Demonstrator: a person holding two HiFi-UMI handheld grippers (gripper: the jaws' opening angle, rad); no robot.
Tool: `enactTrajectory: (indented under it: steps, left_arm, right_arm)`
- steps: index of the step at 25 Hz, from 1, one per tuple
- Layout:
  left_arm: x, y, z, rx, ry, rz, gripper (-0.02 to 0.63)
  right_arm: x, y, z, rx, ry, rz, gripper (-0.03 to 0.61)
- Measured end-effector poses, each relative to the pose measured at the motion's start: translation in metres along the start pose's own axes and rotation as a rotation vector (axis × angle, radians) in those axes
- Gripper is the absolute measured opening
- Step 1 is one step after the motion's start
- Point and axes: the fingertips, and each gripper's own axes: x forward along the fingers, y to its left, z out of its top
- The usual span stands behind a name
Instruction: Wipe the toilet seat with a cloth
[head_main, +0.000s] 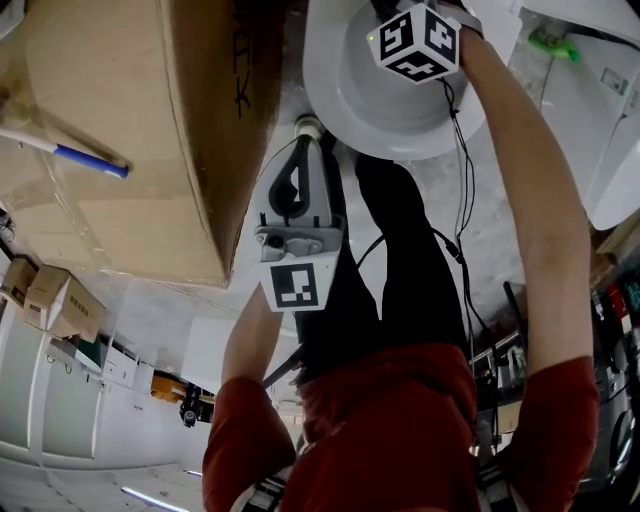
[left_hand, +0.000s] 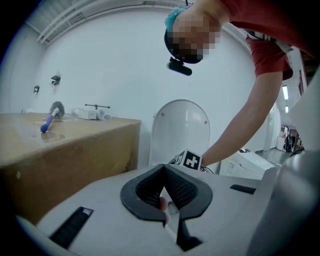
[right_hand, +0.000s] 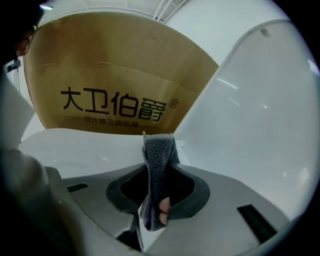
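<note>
Box (head_main: 120, 130): far left, beside the seat. Left gripper (left_hand: 164, 169): jaws shut tip to tip with nothing between them, aimed toward the raised lid (left_hand: 181, 130). Seat (head_main: 328, 75): plain white, with no marks that tell wiped parts from unwiped. Right gripper (right_hand: 159, 172), above the seat: jaws clamped on the grey cloth (right_hand: 158, 147). The cloth is a folded strip. Its long axis runs along the jaws, its free end points forward toward the box, and a short tail hangs behind the grip. It appears to be held just clear of the seat, so the wiping is judged mostly or wholly ahead.
</note>
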Motion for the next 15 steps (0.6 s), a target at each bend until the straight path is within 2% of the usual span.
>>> enactTrajectory:
  steps: [4, 10, 12, 15]
  left_arm:
    - [-0.012, 0.003, 0.003, -0.016, -0.013, 0.013, 0.012]
    - [-0.024, 0.008, 0.014, -0.022, -0.040, 0.029, 0.011]
    - [-0.026, 0.015, 0.022, -0.036, -0.058, 0.053, 0.012]
    - [-0.033, 0.021, 0.039, -0.054, -0.083, 0.087, 0.012]
  right_arm:
    - [0.013, 0.008, 0.022, -0.013, 0.023, 0.017, 0.074]
    - [0.012, 0.008, 0.025, -0.044, 0.094, -0.055, 0.074]
    - [0.006, 0.008, 0.025, 0.007, 0.112, -0.067, 0.074]
    - [-0.014, 0.014, 0.026, 0.140, 0.113, -0.054, 0.074]
